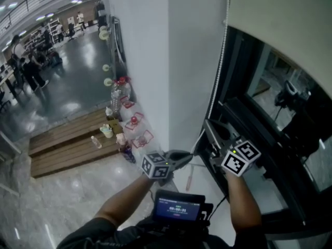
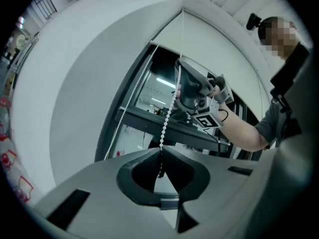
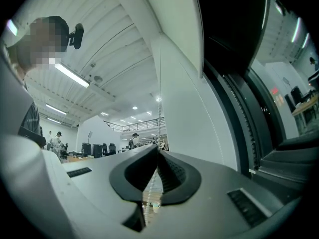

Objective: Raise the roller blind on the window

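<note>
Two grippers share one bead chain — a light, limp, slippery loop, probably best pinched squarely across its beads and drawn straight down, since a slack or slanted pull may let it slide; the roller blind, cream fabric, hangs at far right over the top of the dark window, with the chain just left of it beside the white wall. Left gripper: jaws closed to a slit, chain nipped between the pads; right gripper — likewise closed on the chain, farther up the same strand.

Two claws, one blind, one bead chain
</note>
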Demonstrator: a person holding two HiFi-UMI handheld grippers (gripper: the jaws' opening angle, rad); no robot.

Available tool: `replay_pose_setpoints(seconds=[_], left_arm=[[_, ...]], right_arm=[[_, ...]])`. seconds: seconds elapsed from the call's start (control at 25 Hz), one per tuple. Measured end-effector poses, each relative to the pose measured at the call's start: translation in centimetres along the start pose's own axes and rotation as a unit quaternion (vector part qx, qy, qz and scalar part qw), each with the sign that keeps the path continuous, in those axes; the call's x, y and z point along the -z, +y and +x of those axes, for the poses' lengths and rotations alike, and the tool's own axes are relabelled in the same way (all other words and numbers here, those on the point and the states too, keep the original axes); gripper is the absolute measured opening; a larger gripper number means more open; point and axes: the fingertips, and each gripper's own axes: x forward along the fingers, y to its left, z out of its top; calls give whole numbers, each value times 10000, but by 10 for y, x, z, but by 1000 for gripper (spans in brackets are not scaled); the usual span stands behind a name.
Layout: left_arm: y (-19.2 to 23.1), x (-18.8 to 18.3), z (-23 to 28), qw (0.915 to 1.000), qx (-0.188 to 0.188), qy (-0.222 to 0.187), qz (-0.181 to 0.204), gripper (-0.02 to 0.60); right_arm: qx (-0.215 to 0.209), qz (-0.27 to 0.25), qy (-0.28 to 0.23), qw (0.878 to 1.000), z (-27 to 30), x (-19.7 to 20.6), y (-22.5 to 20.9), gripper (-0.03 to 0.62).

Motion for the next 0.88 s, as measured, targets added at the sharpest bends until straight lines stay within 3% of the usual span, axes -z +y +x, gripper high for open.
replay_pose_setpoints(seconds=[0.12, 0.24, 0.32, 0.48, 0.68, 0.88], left_arm=[[8, -24, -19, 9993, -265, -190, 199, 52], [3, -60, -39, 9964, -418, -550, 499, 57], [0, -85, -51, 9946, -470, -774, 499, 61], [-16, -152, -59, 9908, -289, -1232, 478, 67], [-42, -179, -62, 9927, -39, -414, 1136, 106], [-40, -156, -66, 9890, 39, 347, 1437, 106]], right_arm=[[7, -7, 16, 10000, 0, 0, -2, 5], [5, 29, -10, 10000, 0, 0, -2, 5], [-8, 36, -10, 10000, 1, -1, 0, 5], [5, 7, -6, 10000, 2, -1, -1, 5], [119, 23, -38, 9999, -2, 0, -7, 5], [237, 9, -39, 9997, -5, 0, -14, 5]])
